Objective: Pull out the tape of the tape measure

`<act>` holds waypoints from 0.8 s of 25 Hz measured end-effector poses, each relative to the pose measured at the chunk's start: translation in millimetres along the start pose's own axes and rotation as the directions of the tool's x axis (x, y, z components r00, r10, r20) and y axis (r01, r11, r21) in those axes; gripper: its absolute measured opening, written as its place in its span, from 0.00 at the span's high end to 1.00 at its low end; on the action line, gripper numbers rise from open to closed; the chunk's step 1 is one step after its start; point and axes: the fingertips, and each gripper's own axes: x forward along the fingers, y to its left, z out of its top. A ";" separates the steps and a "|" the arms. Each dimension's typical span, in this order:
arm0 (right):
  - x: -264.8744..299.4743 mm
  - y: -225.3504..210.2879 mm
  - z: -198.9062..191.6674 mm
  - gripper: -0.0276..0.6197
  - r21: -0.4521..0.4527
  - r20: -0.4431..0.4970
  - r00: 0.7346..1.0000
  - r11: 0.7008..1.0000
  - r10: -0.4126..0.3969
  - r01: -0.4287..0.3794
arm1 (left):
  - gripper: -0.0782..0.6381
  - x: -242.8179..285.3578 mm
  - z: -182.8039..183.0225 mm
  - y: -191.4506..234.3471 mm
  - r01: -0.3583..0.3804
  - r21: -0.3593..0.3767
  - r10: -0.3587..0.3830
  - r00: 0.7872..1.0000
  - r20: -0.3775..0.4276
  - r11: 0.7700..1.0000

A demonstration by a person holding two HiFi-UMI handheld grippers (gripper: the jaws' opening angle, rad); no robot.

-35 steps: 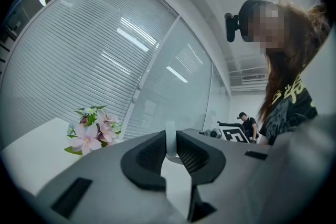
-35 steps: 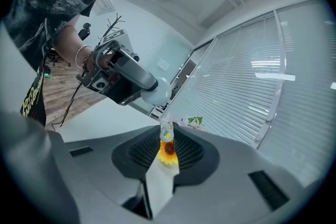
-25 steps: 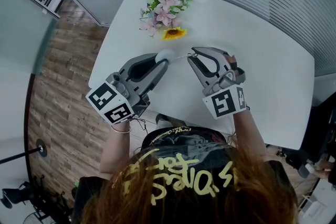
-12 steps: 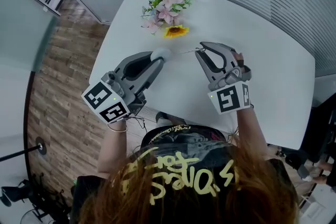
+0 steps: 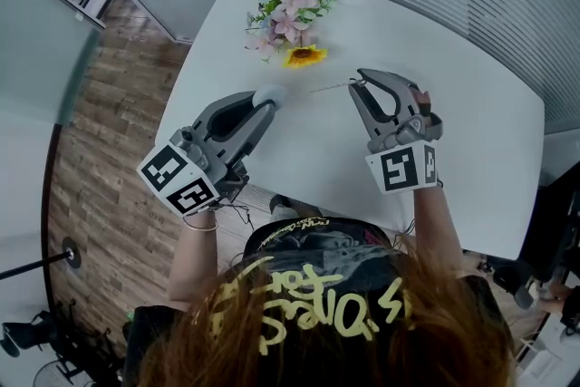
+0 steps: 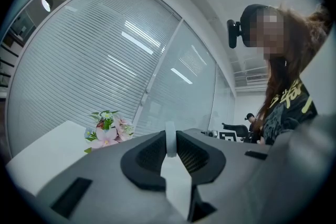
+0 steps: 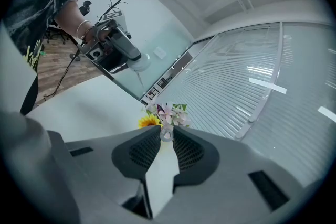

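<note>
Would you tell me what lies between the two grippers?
Head view: a thin strip of tape runs from the left gripper to the right gripper, over the table.

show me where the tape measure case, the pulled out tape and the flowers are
tape measure case (image 5: 270, 95), head view, on its round white body
tape (image 5: 331, 86), head view, on the middle of the thin stretched strip
flower bouquet (image 5: 288, 12), head view, on the pink blossoms

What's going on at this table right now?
A person works over a white table with a gripper in each hand. The left gripper is clamped on a small white tape measure, and the right gripper pinches the end of its tape. A short stretch spans the gap between them, near some flowers.
</note>
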 end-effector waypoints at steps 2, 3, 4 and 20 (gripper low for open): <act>-0.1 -3.1 -3.0 0.84 -0.008 -0.010 1.000 1.000 -0.014 0.014 | 0.81 -1.7 1.2 1.9 -0.001 -0.013 0.001 1.000 0.009 1.000; -0.2 -4.4 -3.8 0.84 -0.010 -0.012 1.000 1.000 -0.018 0.018 | 0.81 -2.2 1.2 2.3 -0.001 -0.015 0.002 1.000 0.010 1.000; -0.2 -5.3 -4.2 0.84 -0.012 -0.013 1.000 1.000 -0.020 0.020 | 0.81 -2.4 1.0 2.4 -0.002 -0.014 0.002 1.000 0.009 1.000; -2.1 -19.0 -12.3 0.84 -0.010 -0.057 0.995 0.997 -0.081 0.080 | 0.81 -20.5 6.5 14.2 -0.028 -0.022 0.029 0.999 0.031 0.999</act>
